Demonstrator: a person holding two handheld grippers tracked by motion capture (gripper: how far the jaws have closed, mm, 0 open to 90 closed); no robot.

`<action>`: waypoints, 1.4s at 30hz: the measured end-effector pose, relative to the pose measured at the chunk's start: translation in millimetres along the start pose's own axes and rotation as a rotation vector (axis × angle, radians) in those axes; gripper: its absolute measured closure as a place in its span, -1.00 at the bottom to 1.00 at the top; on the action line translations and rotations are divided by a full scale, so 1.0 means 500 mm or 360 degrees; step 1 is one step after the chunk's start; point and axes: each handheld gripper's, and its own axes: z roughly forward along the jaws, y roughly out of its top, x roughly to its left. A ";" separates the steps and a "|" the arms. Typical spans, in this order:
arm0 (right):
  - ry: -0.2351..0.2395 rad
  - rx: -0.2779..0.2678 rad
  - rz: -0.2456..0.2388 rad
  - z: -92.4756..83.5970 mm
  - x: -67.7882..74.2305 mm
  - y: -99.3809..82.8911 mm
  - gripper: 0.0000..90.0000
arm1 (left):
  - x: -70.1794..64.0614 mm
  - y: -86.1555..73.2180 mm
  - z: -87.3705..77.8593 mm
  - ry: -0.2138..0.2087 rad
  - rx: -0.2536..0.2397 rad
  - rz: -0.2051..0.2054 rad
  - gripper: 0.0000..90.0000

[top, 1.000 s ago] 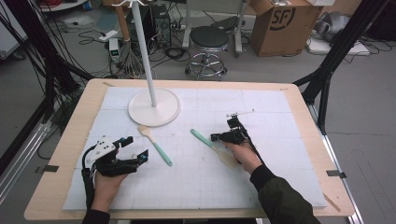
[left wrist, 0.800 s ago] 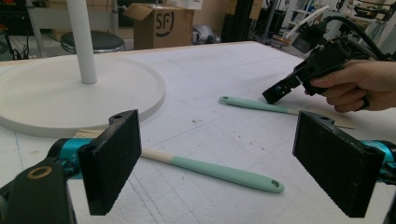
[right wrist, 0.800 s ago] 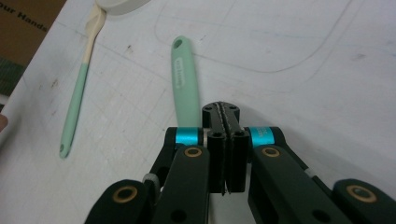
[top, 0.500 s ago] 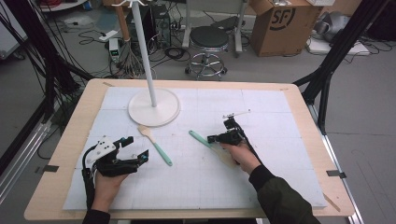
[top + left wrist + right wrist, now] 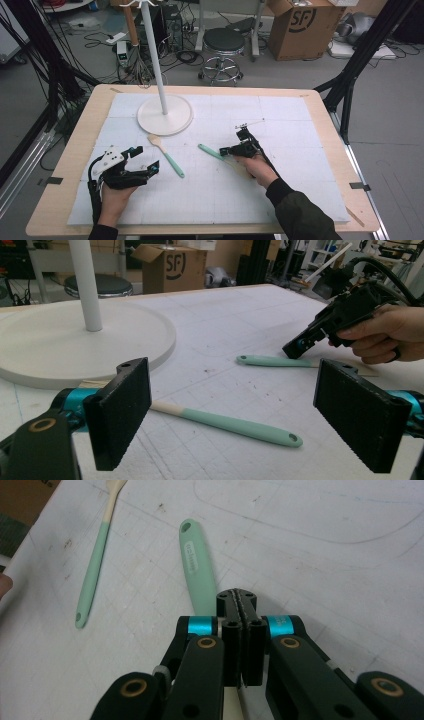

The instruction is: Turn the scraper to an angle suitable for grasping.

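High view: left claw [image 5: 142, 161] spread wide and empty near the counter's [image 5: 60, 200] left front edge; right claw [image 5: 227, 150] pinched on a mint-green silicone spatula handle [image 5: 210, 151] mid-counter. Left gripper view: mint-handled wooden spoon [image 5: 225, 423] flat between the pads, round white stand base [image 5: 75, 347] beyond. Right gripper view: pads closed over the spatula handle [image 5: 197, 572].

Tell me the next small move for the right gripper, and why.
Probably lift it a little. The right gripper has its jaws shut on the near green spatula, which seems to lie on the white mat. The left gripper waits open over the other spatula.
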 end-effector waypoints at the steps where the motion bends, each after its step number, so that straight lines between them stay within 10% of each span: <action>1: 0.0004 0.0006 0.0008 -0.001 -0.001 0.000 1.00 | 0.000 0.000 -0.001 0.0001 0.0002 0.0001 -0.64; 42: -0.0049 0.0024 -0.0073 -0.071 0.010 -0.081 1.00 | -0.007 0.001 0.004 -0.0019 0.0006 0.0010 -0.64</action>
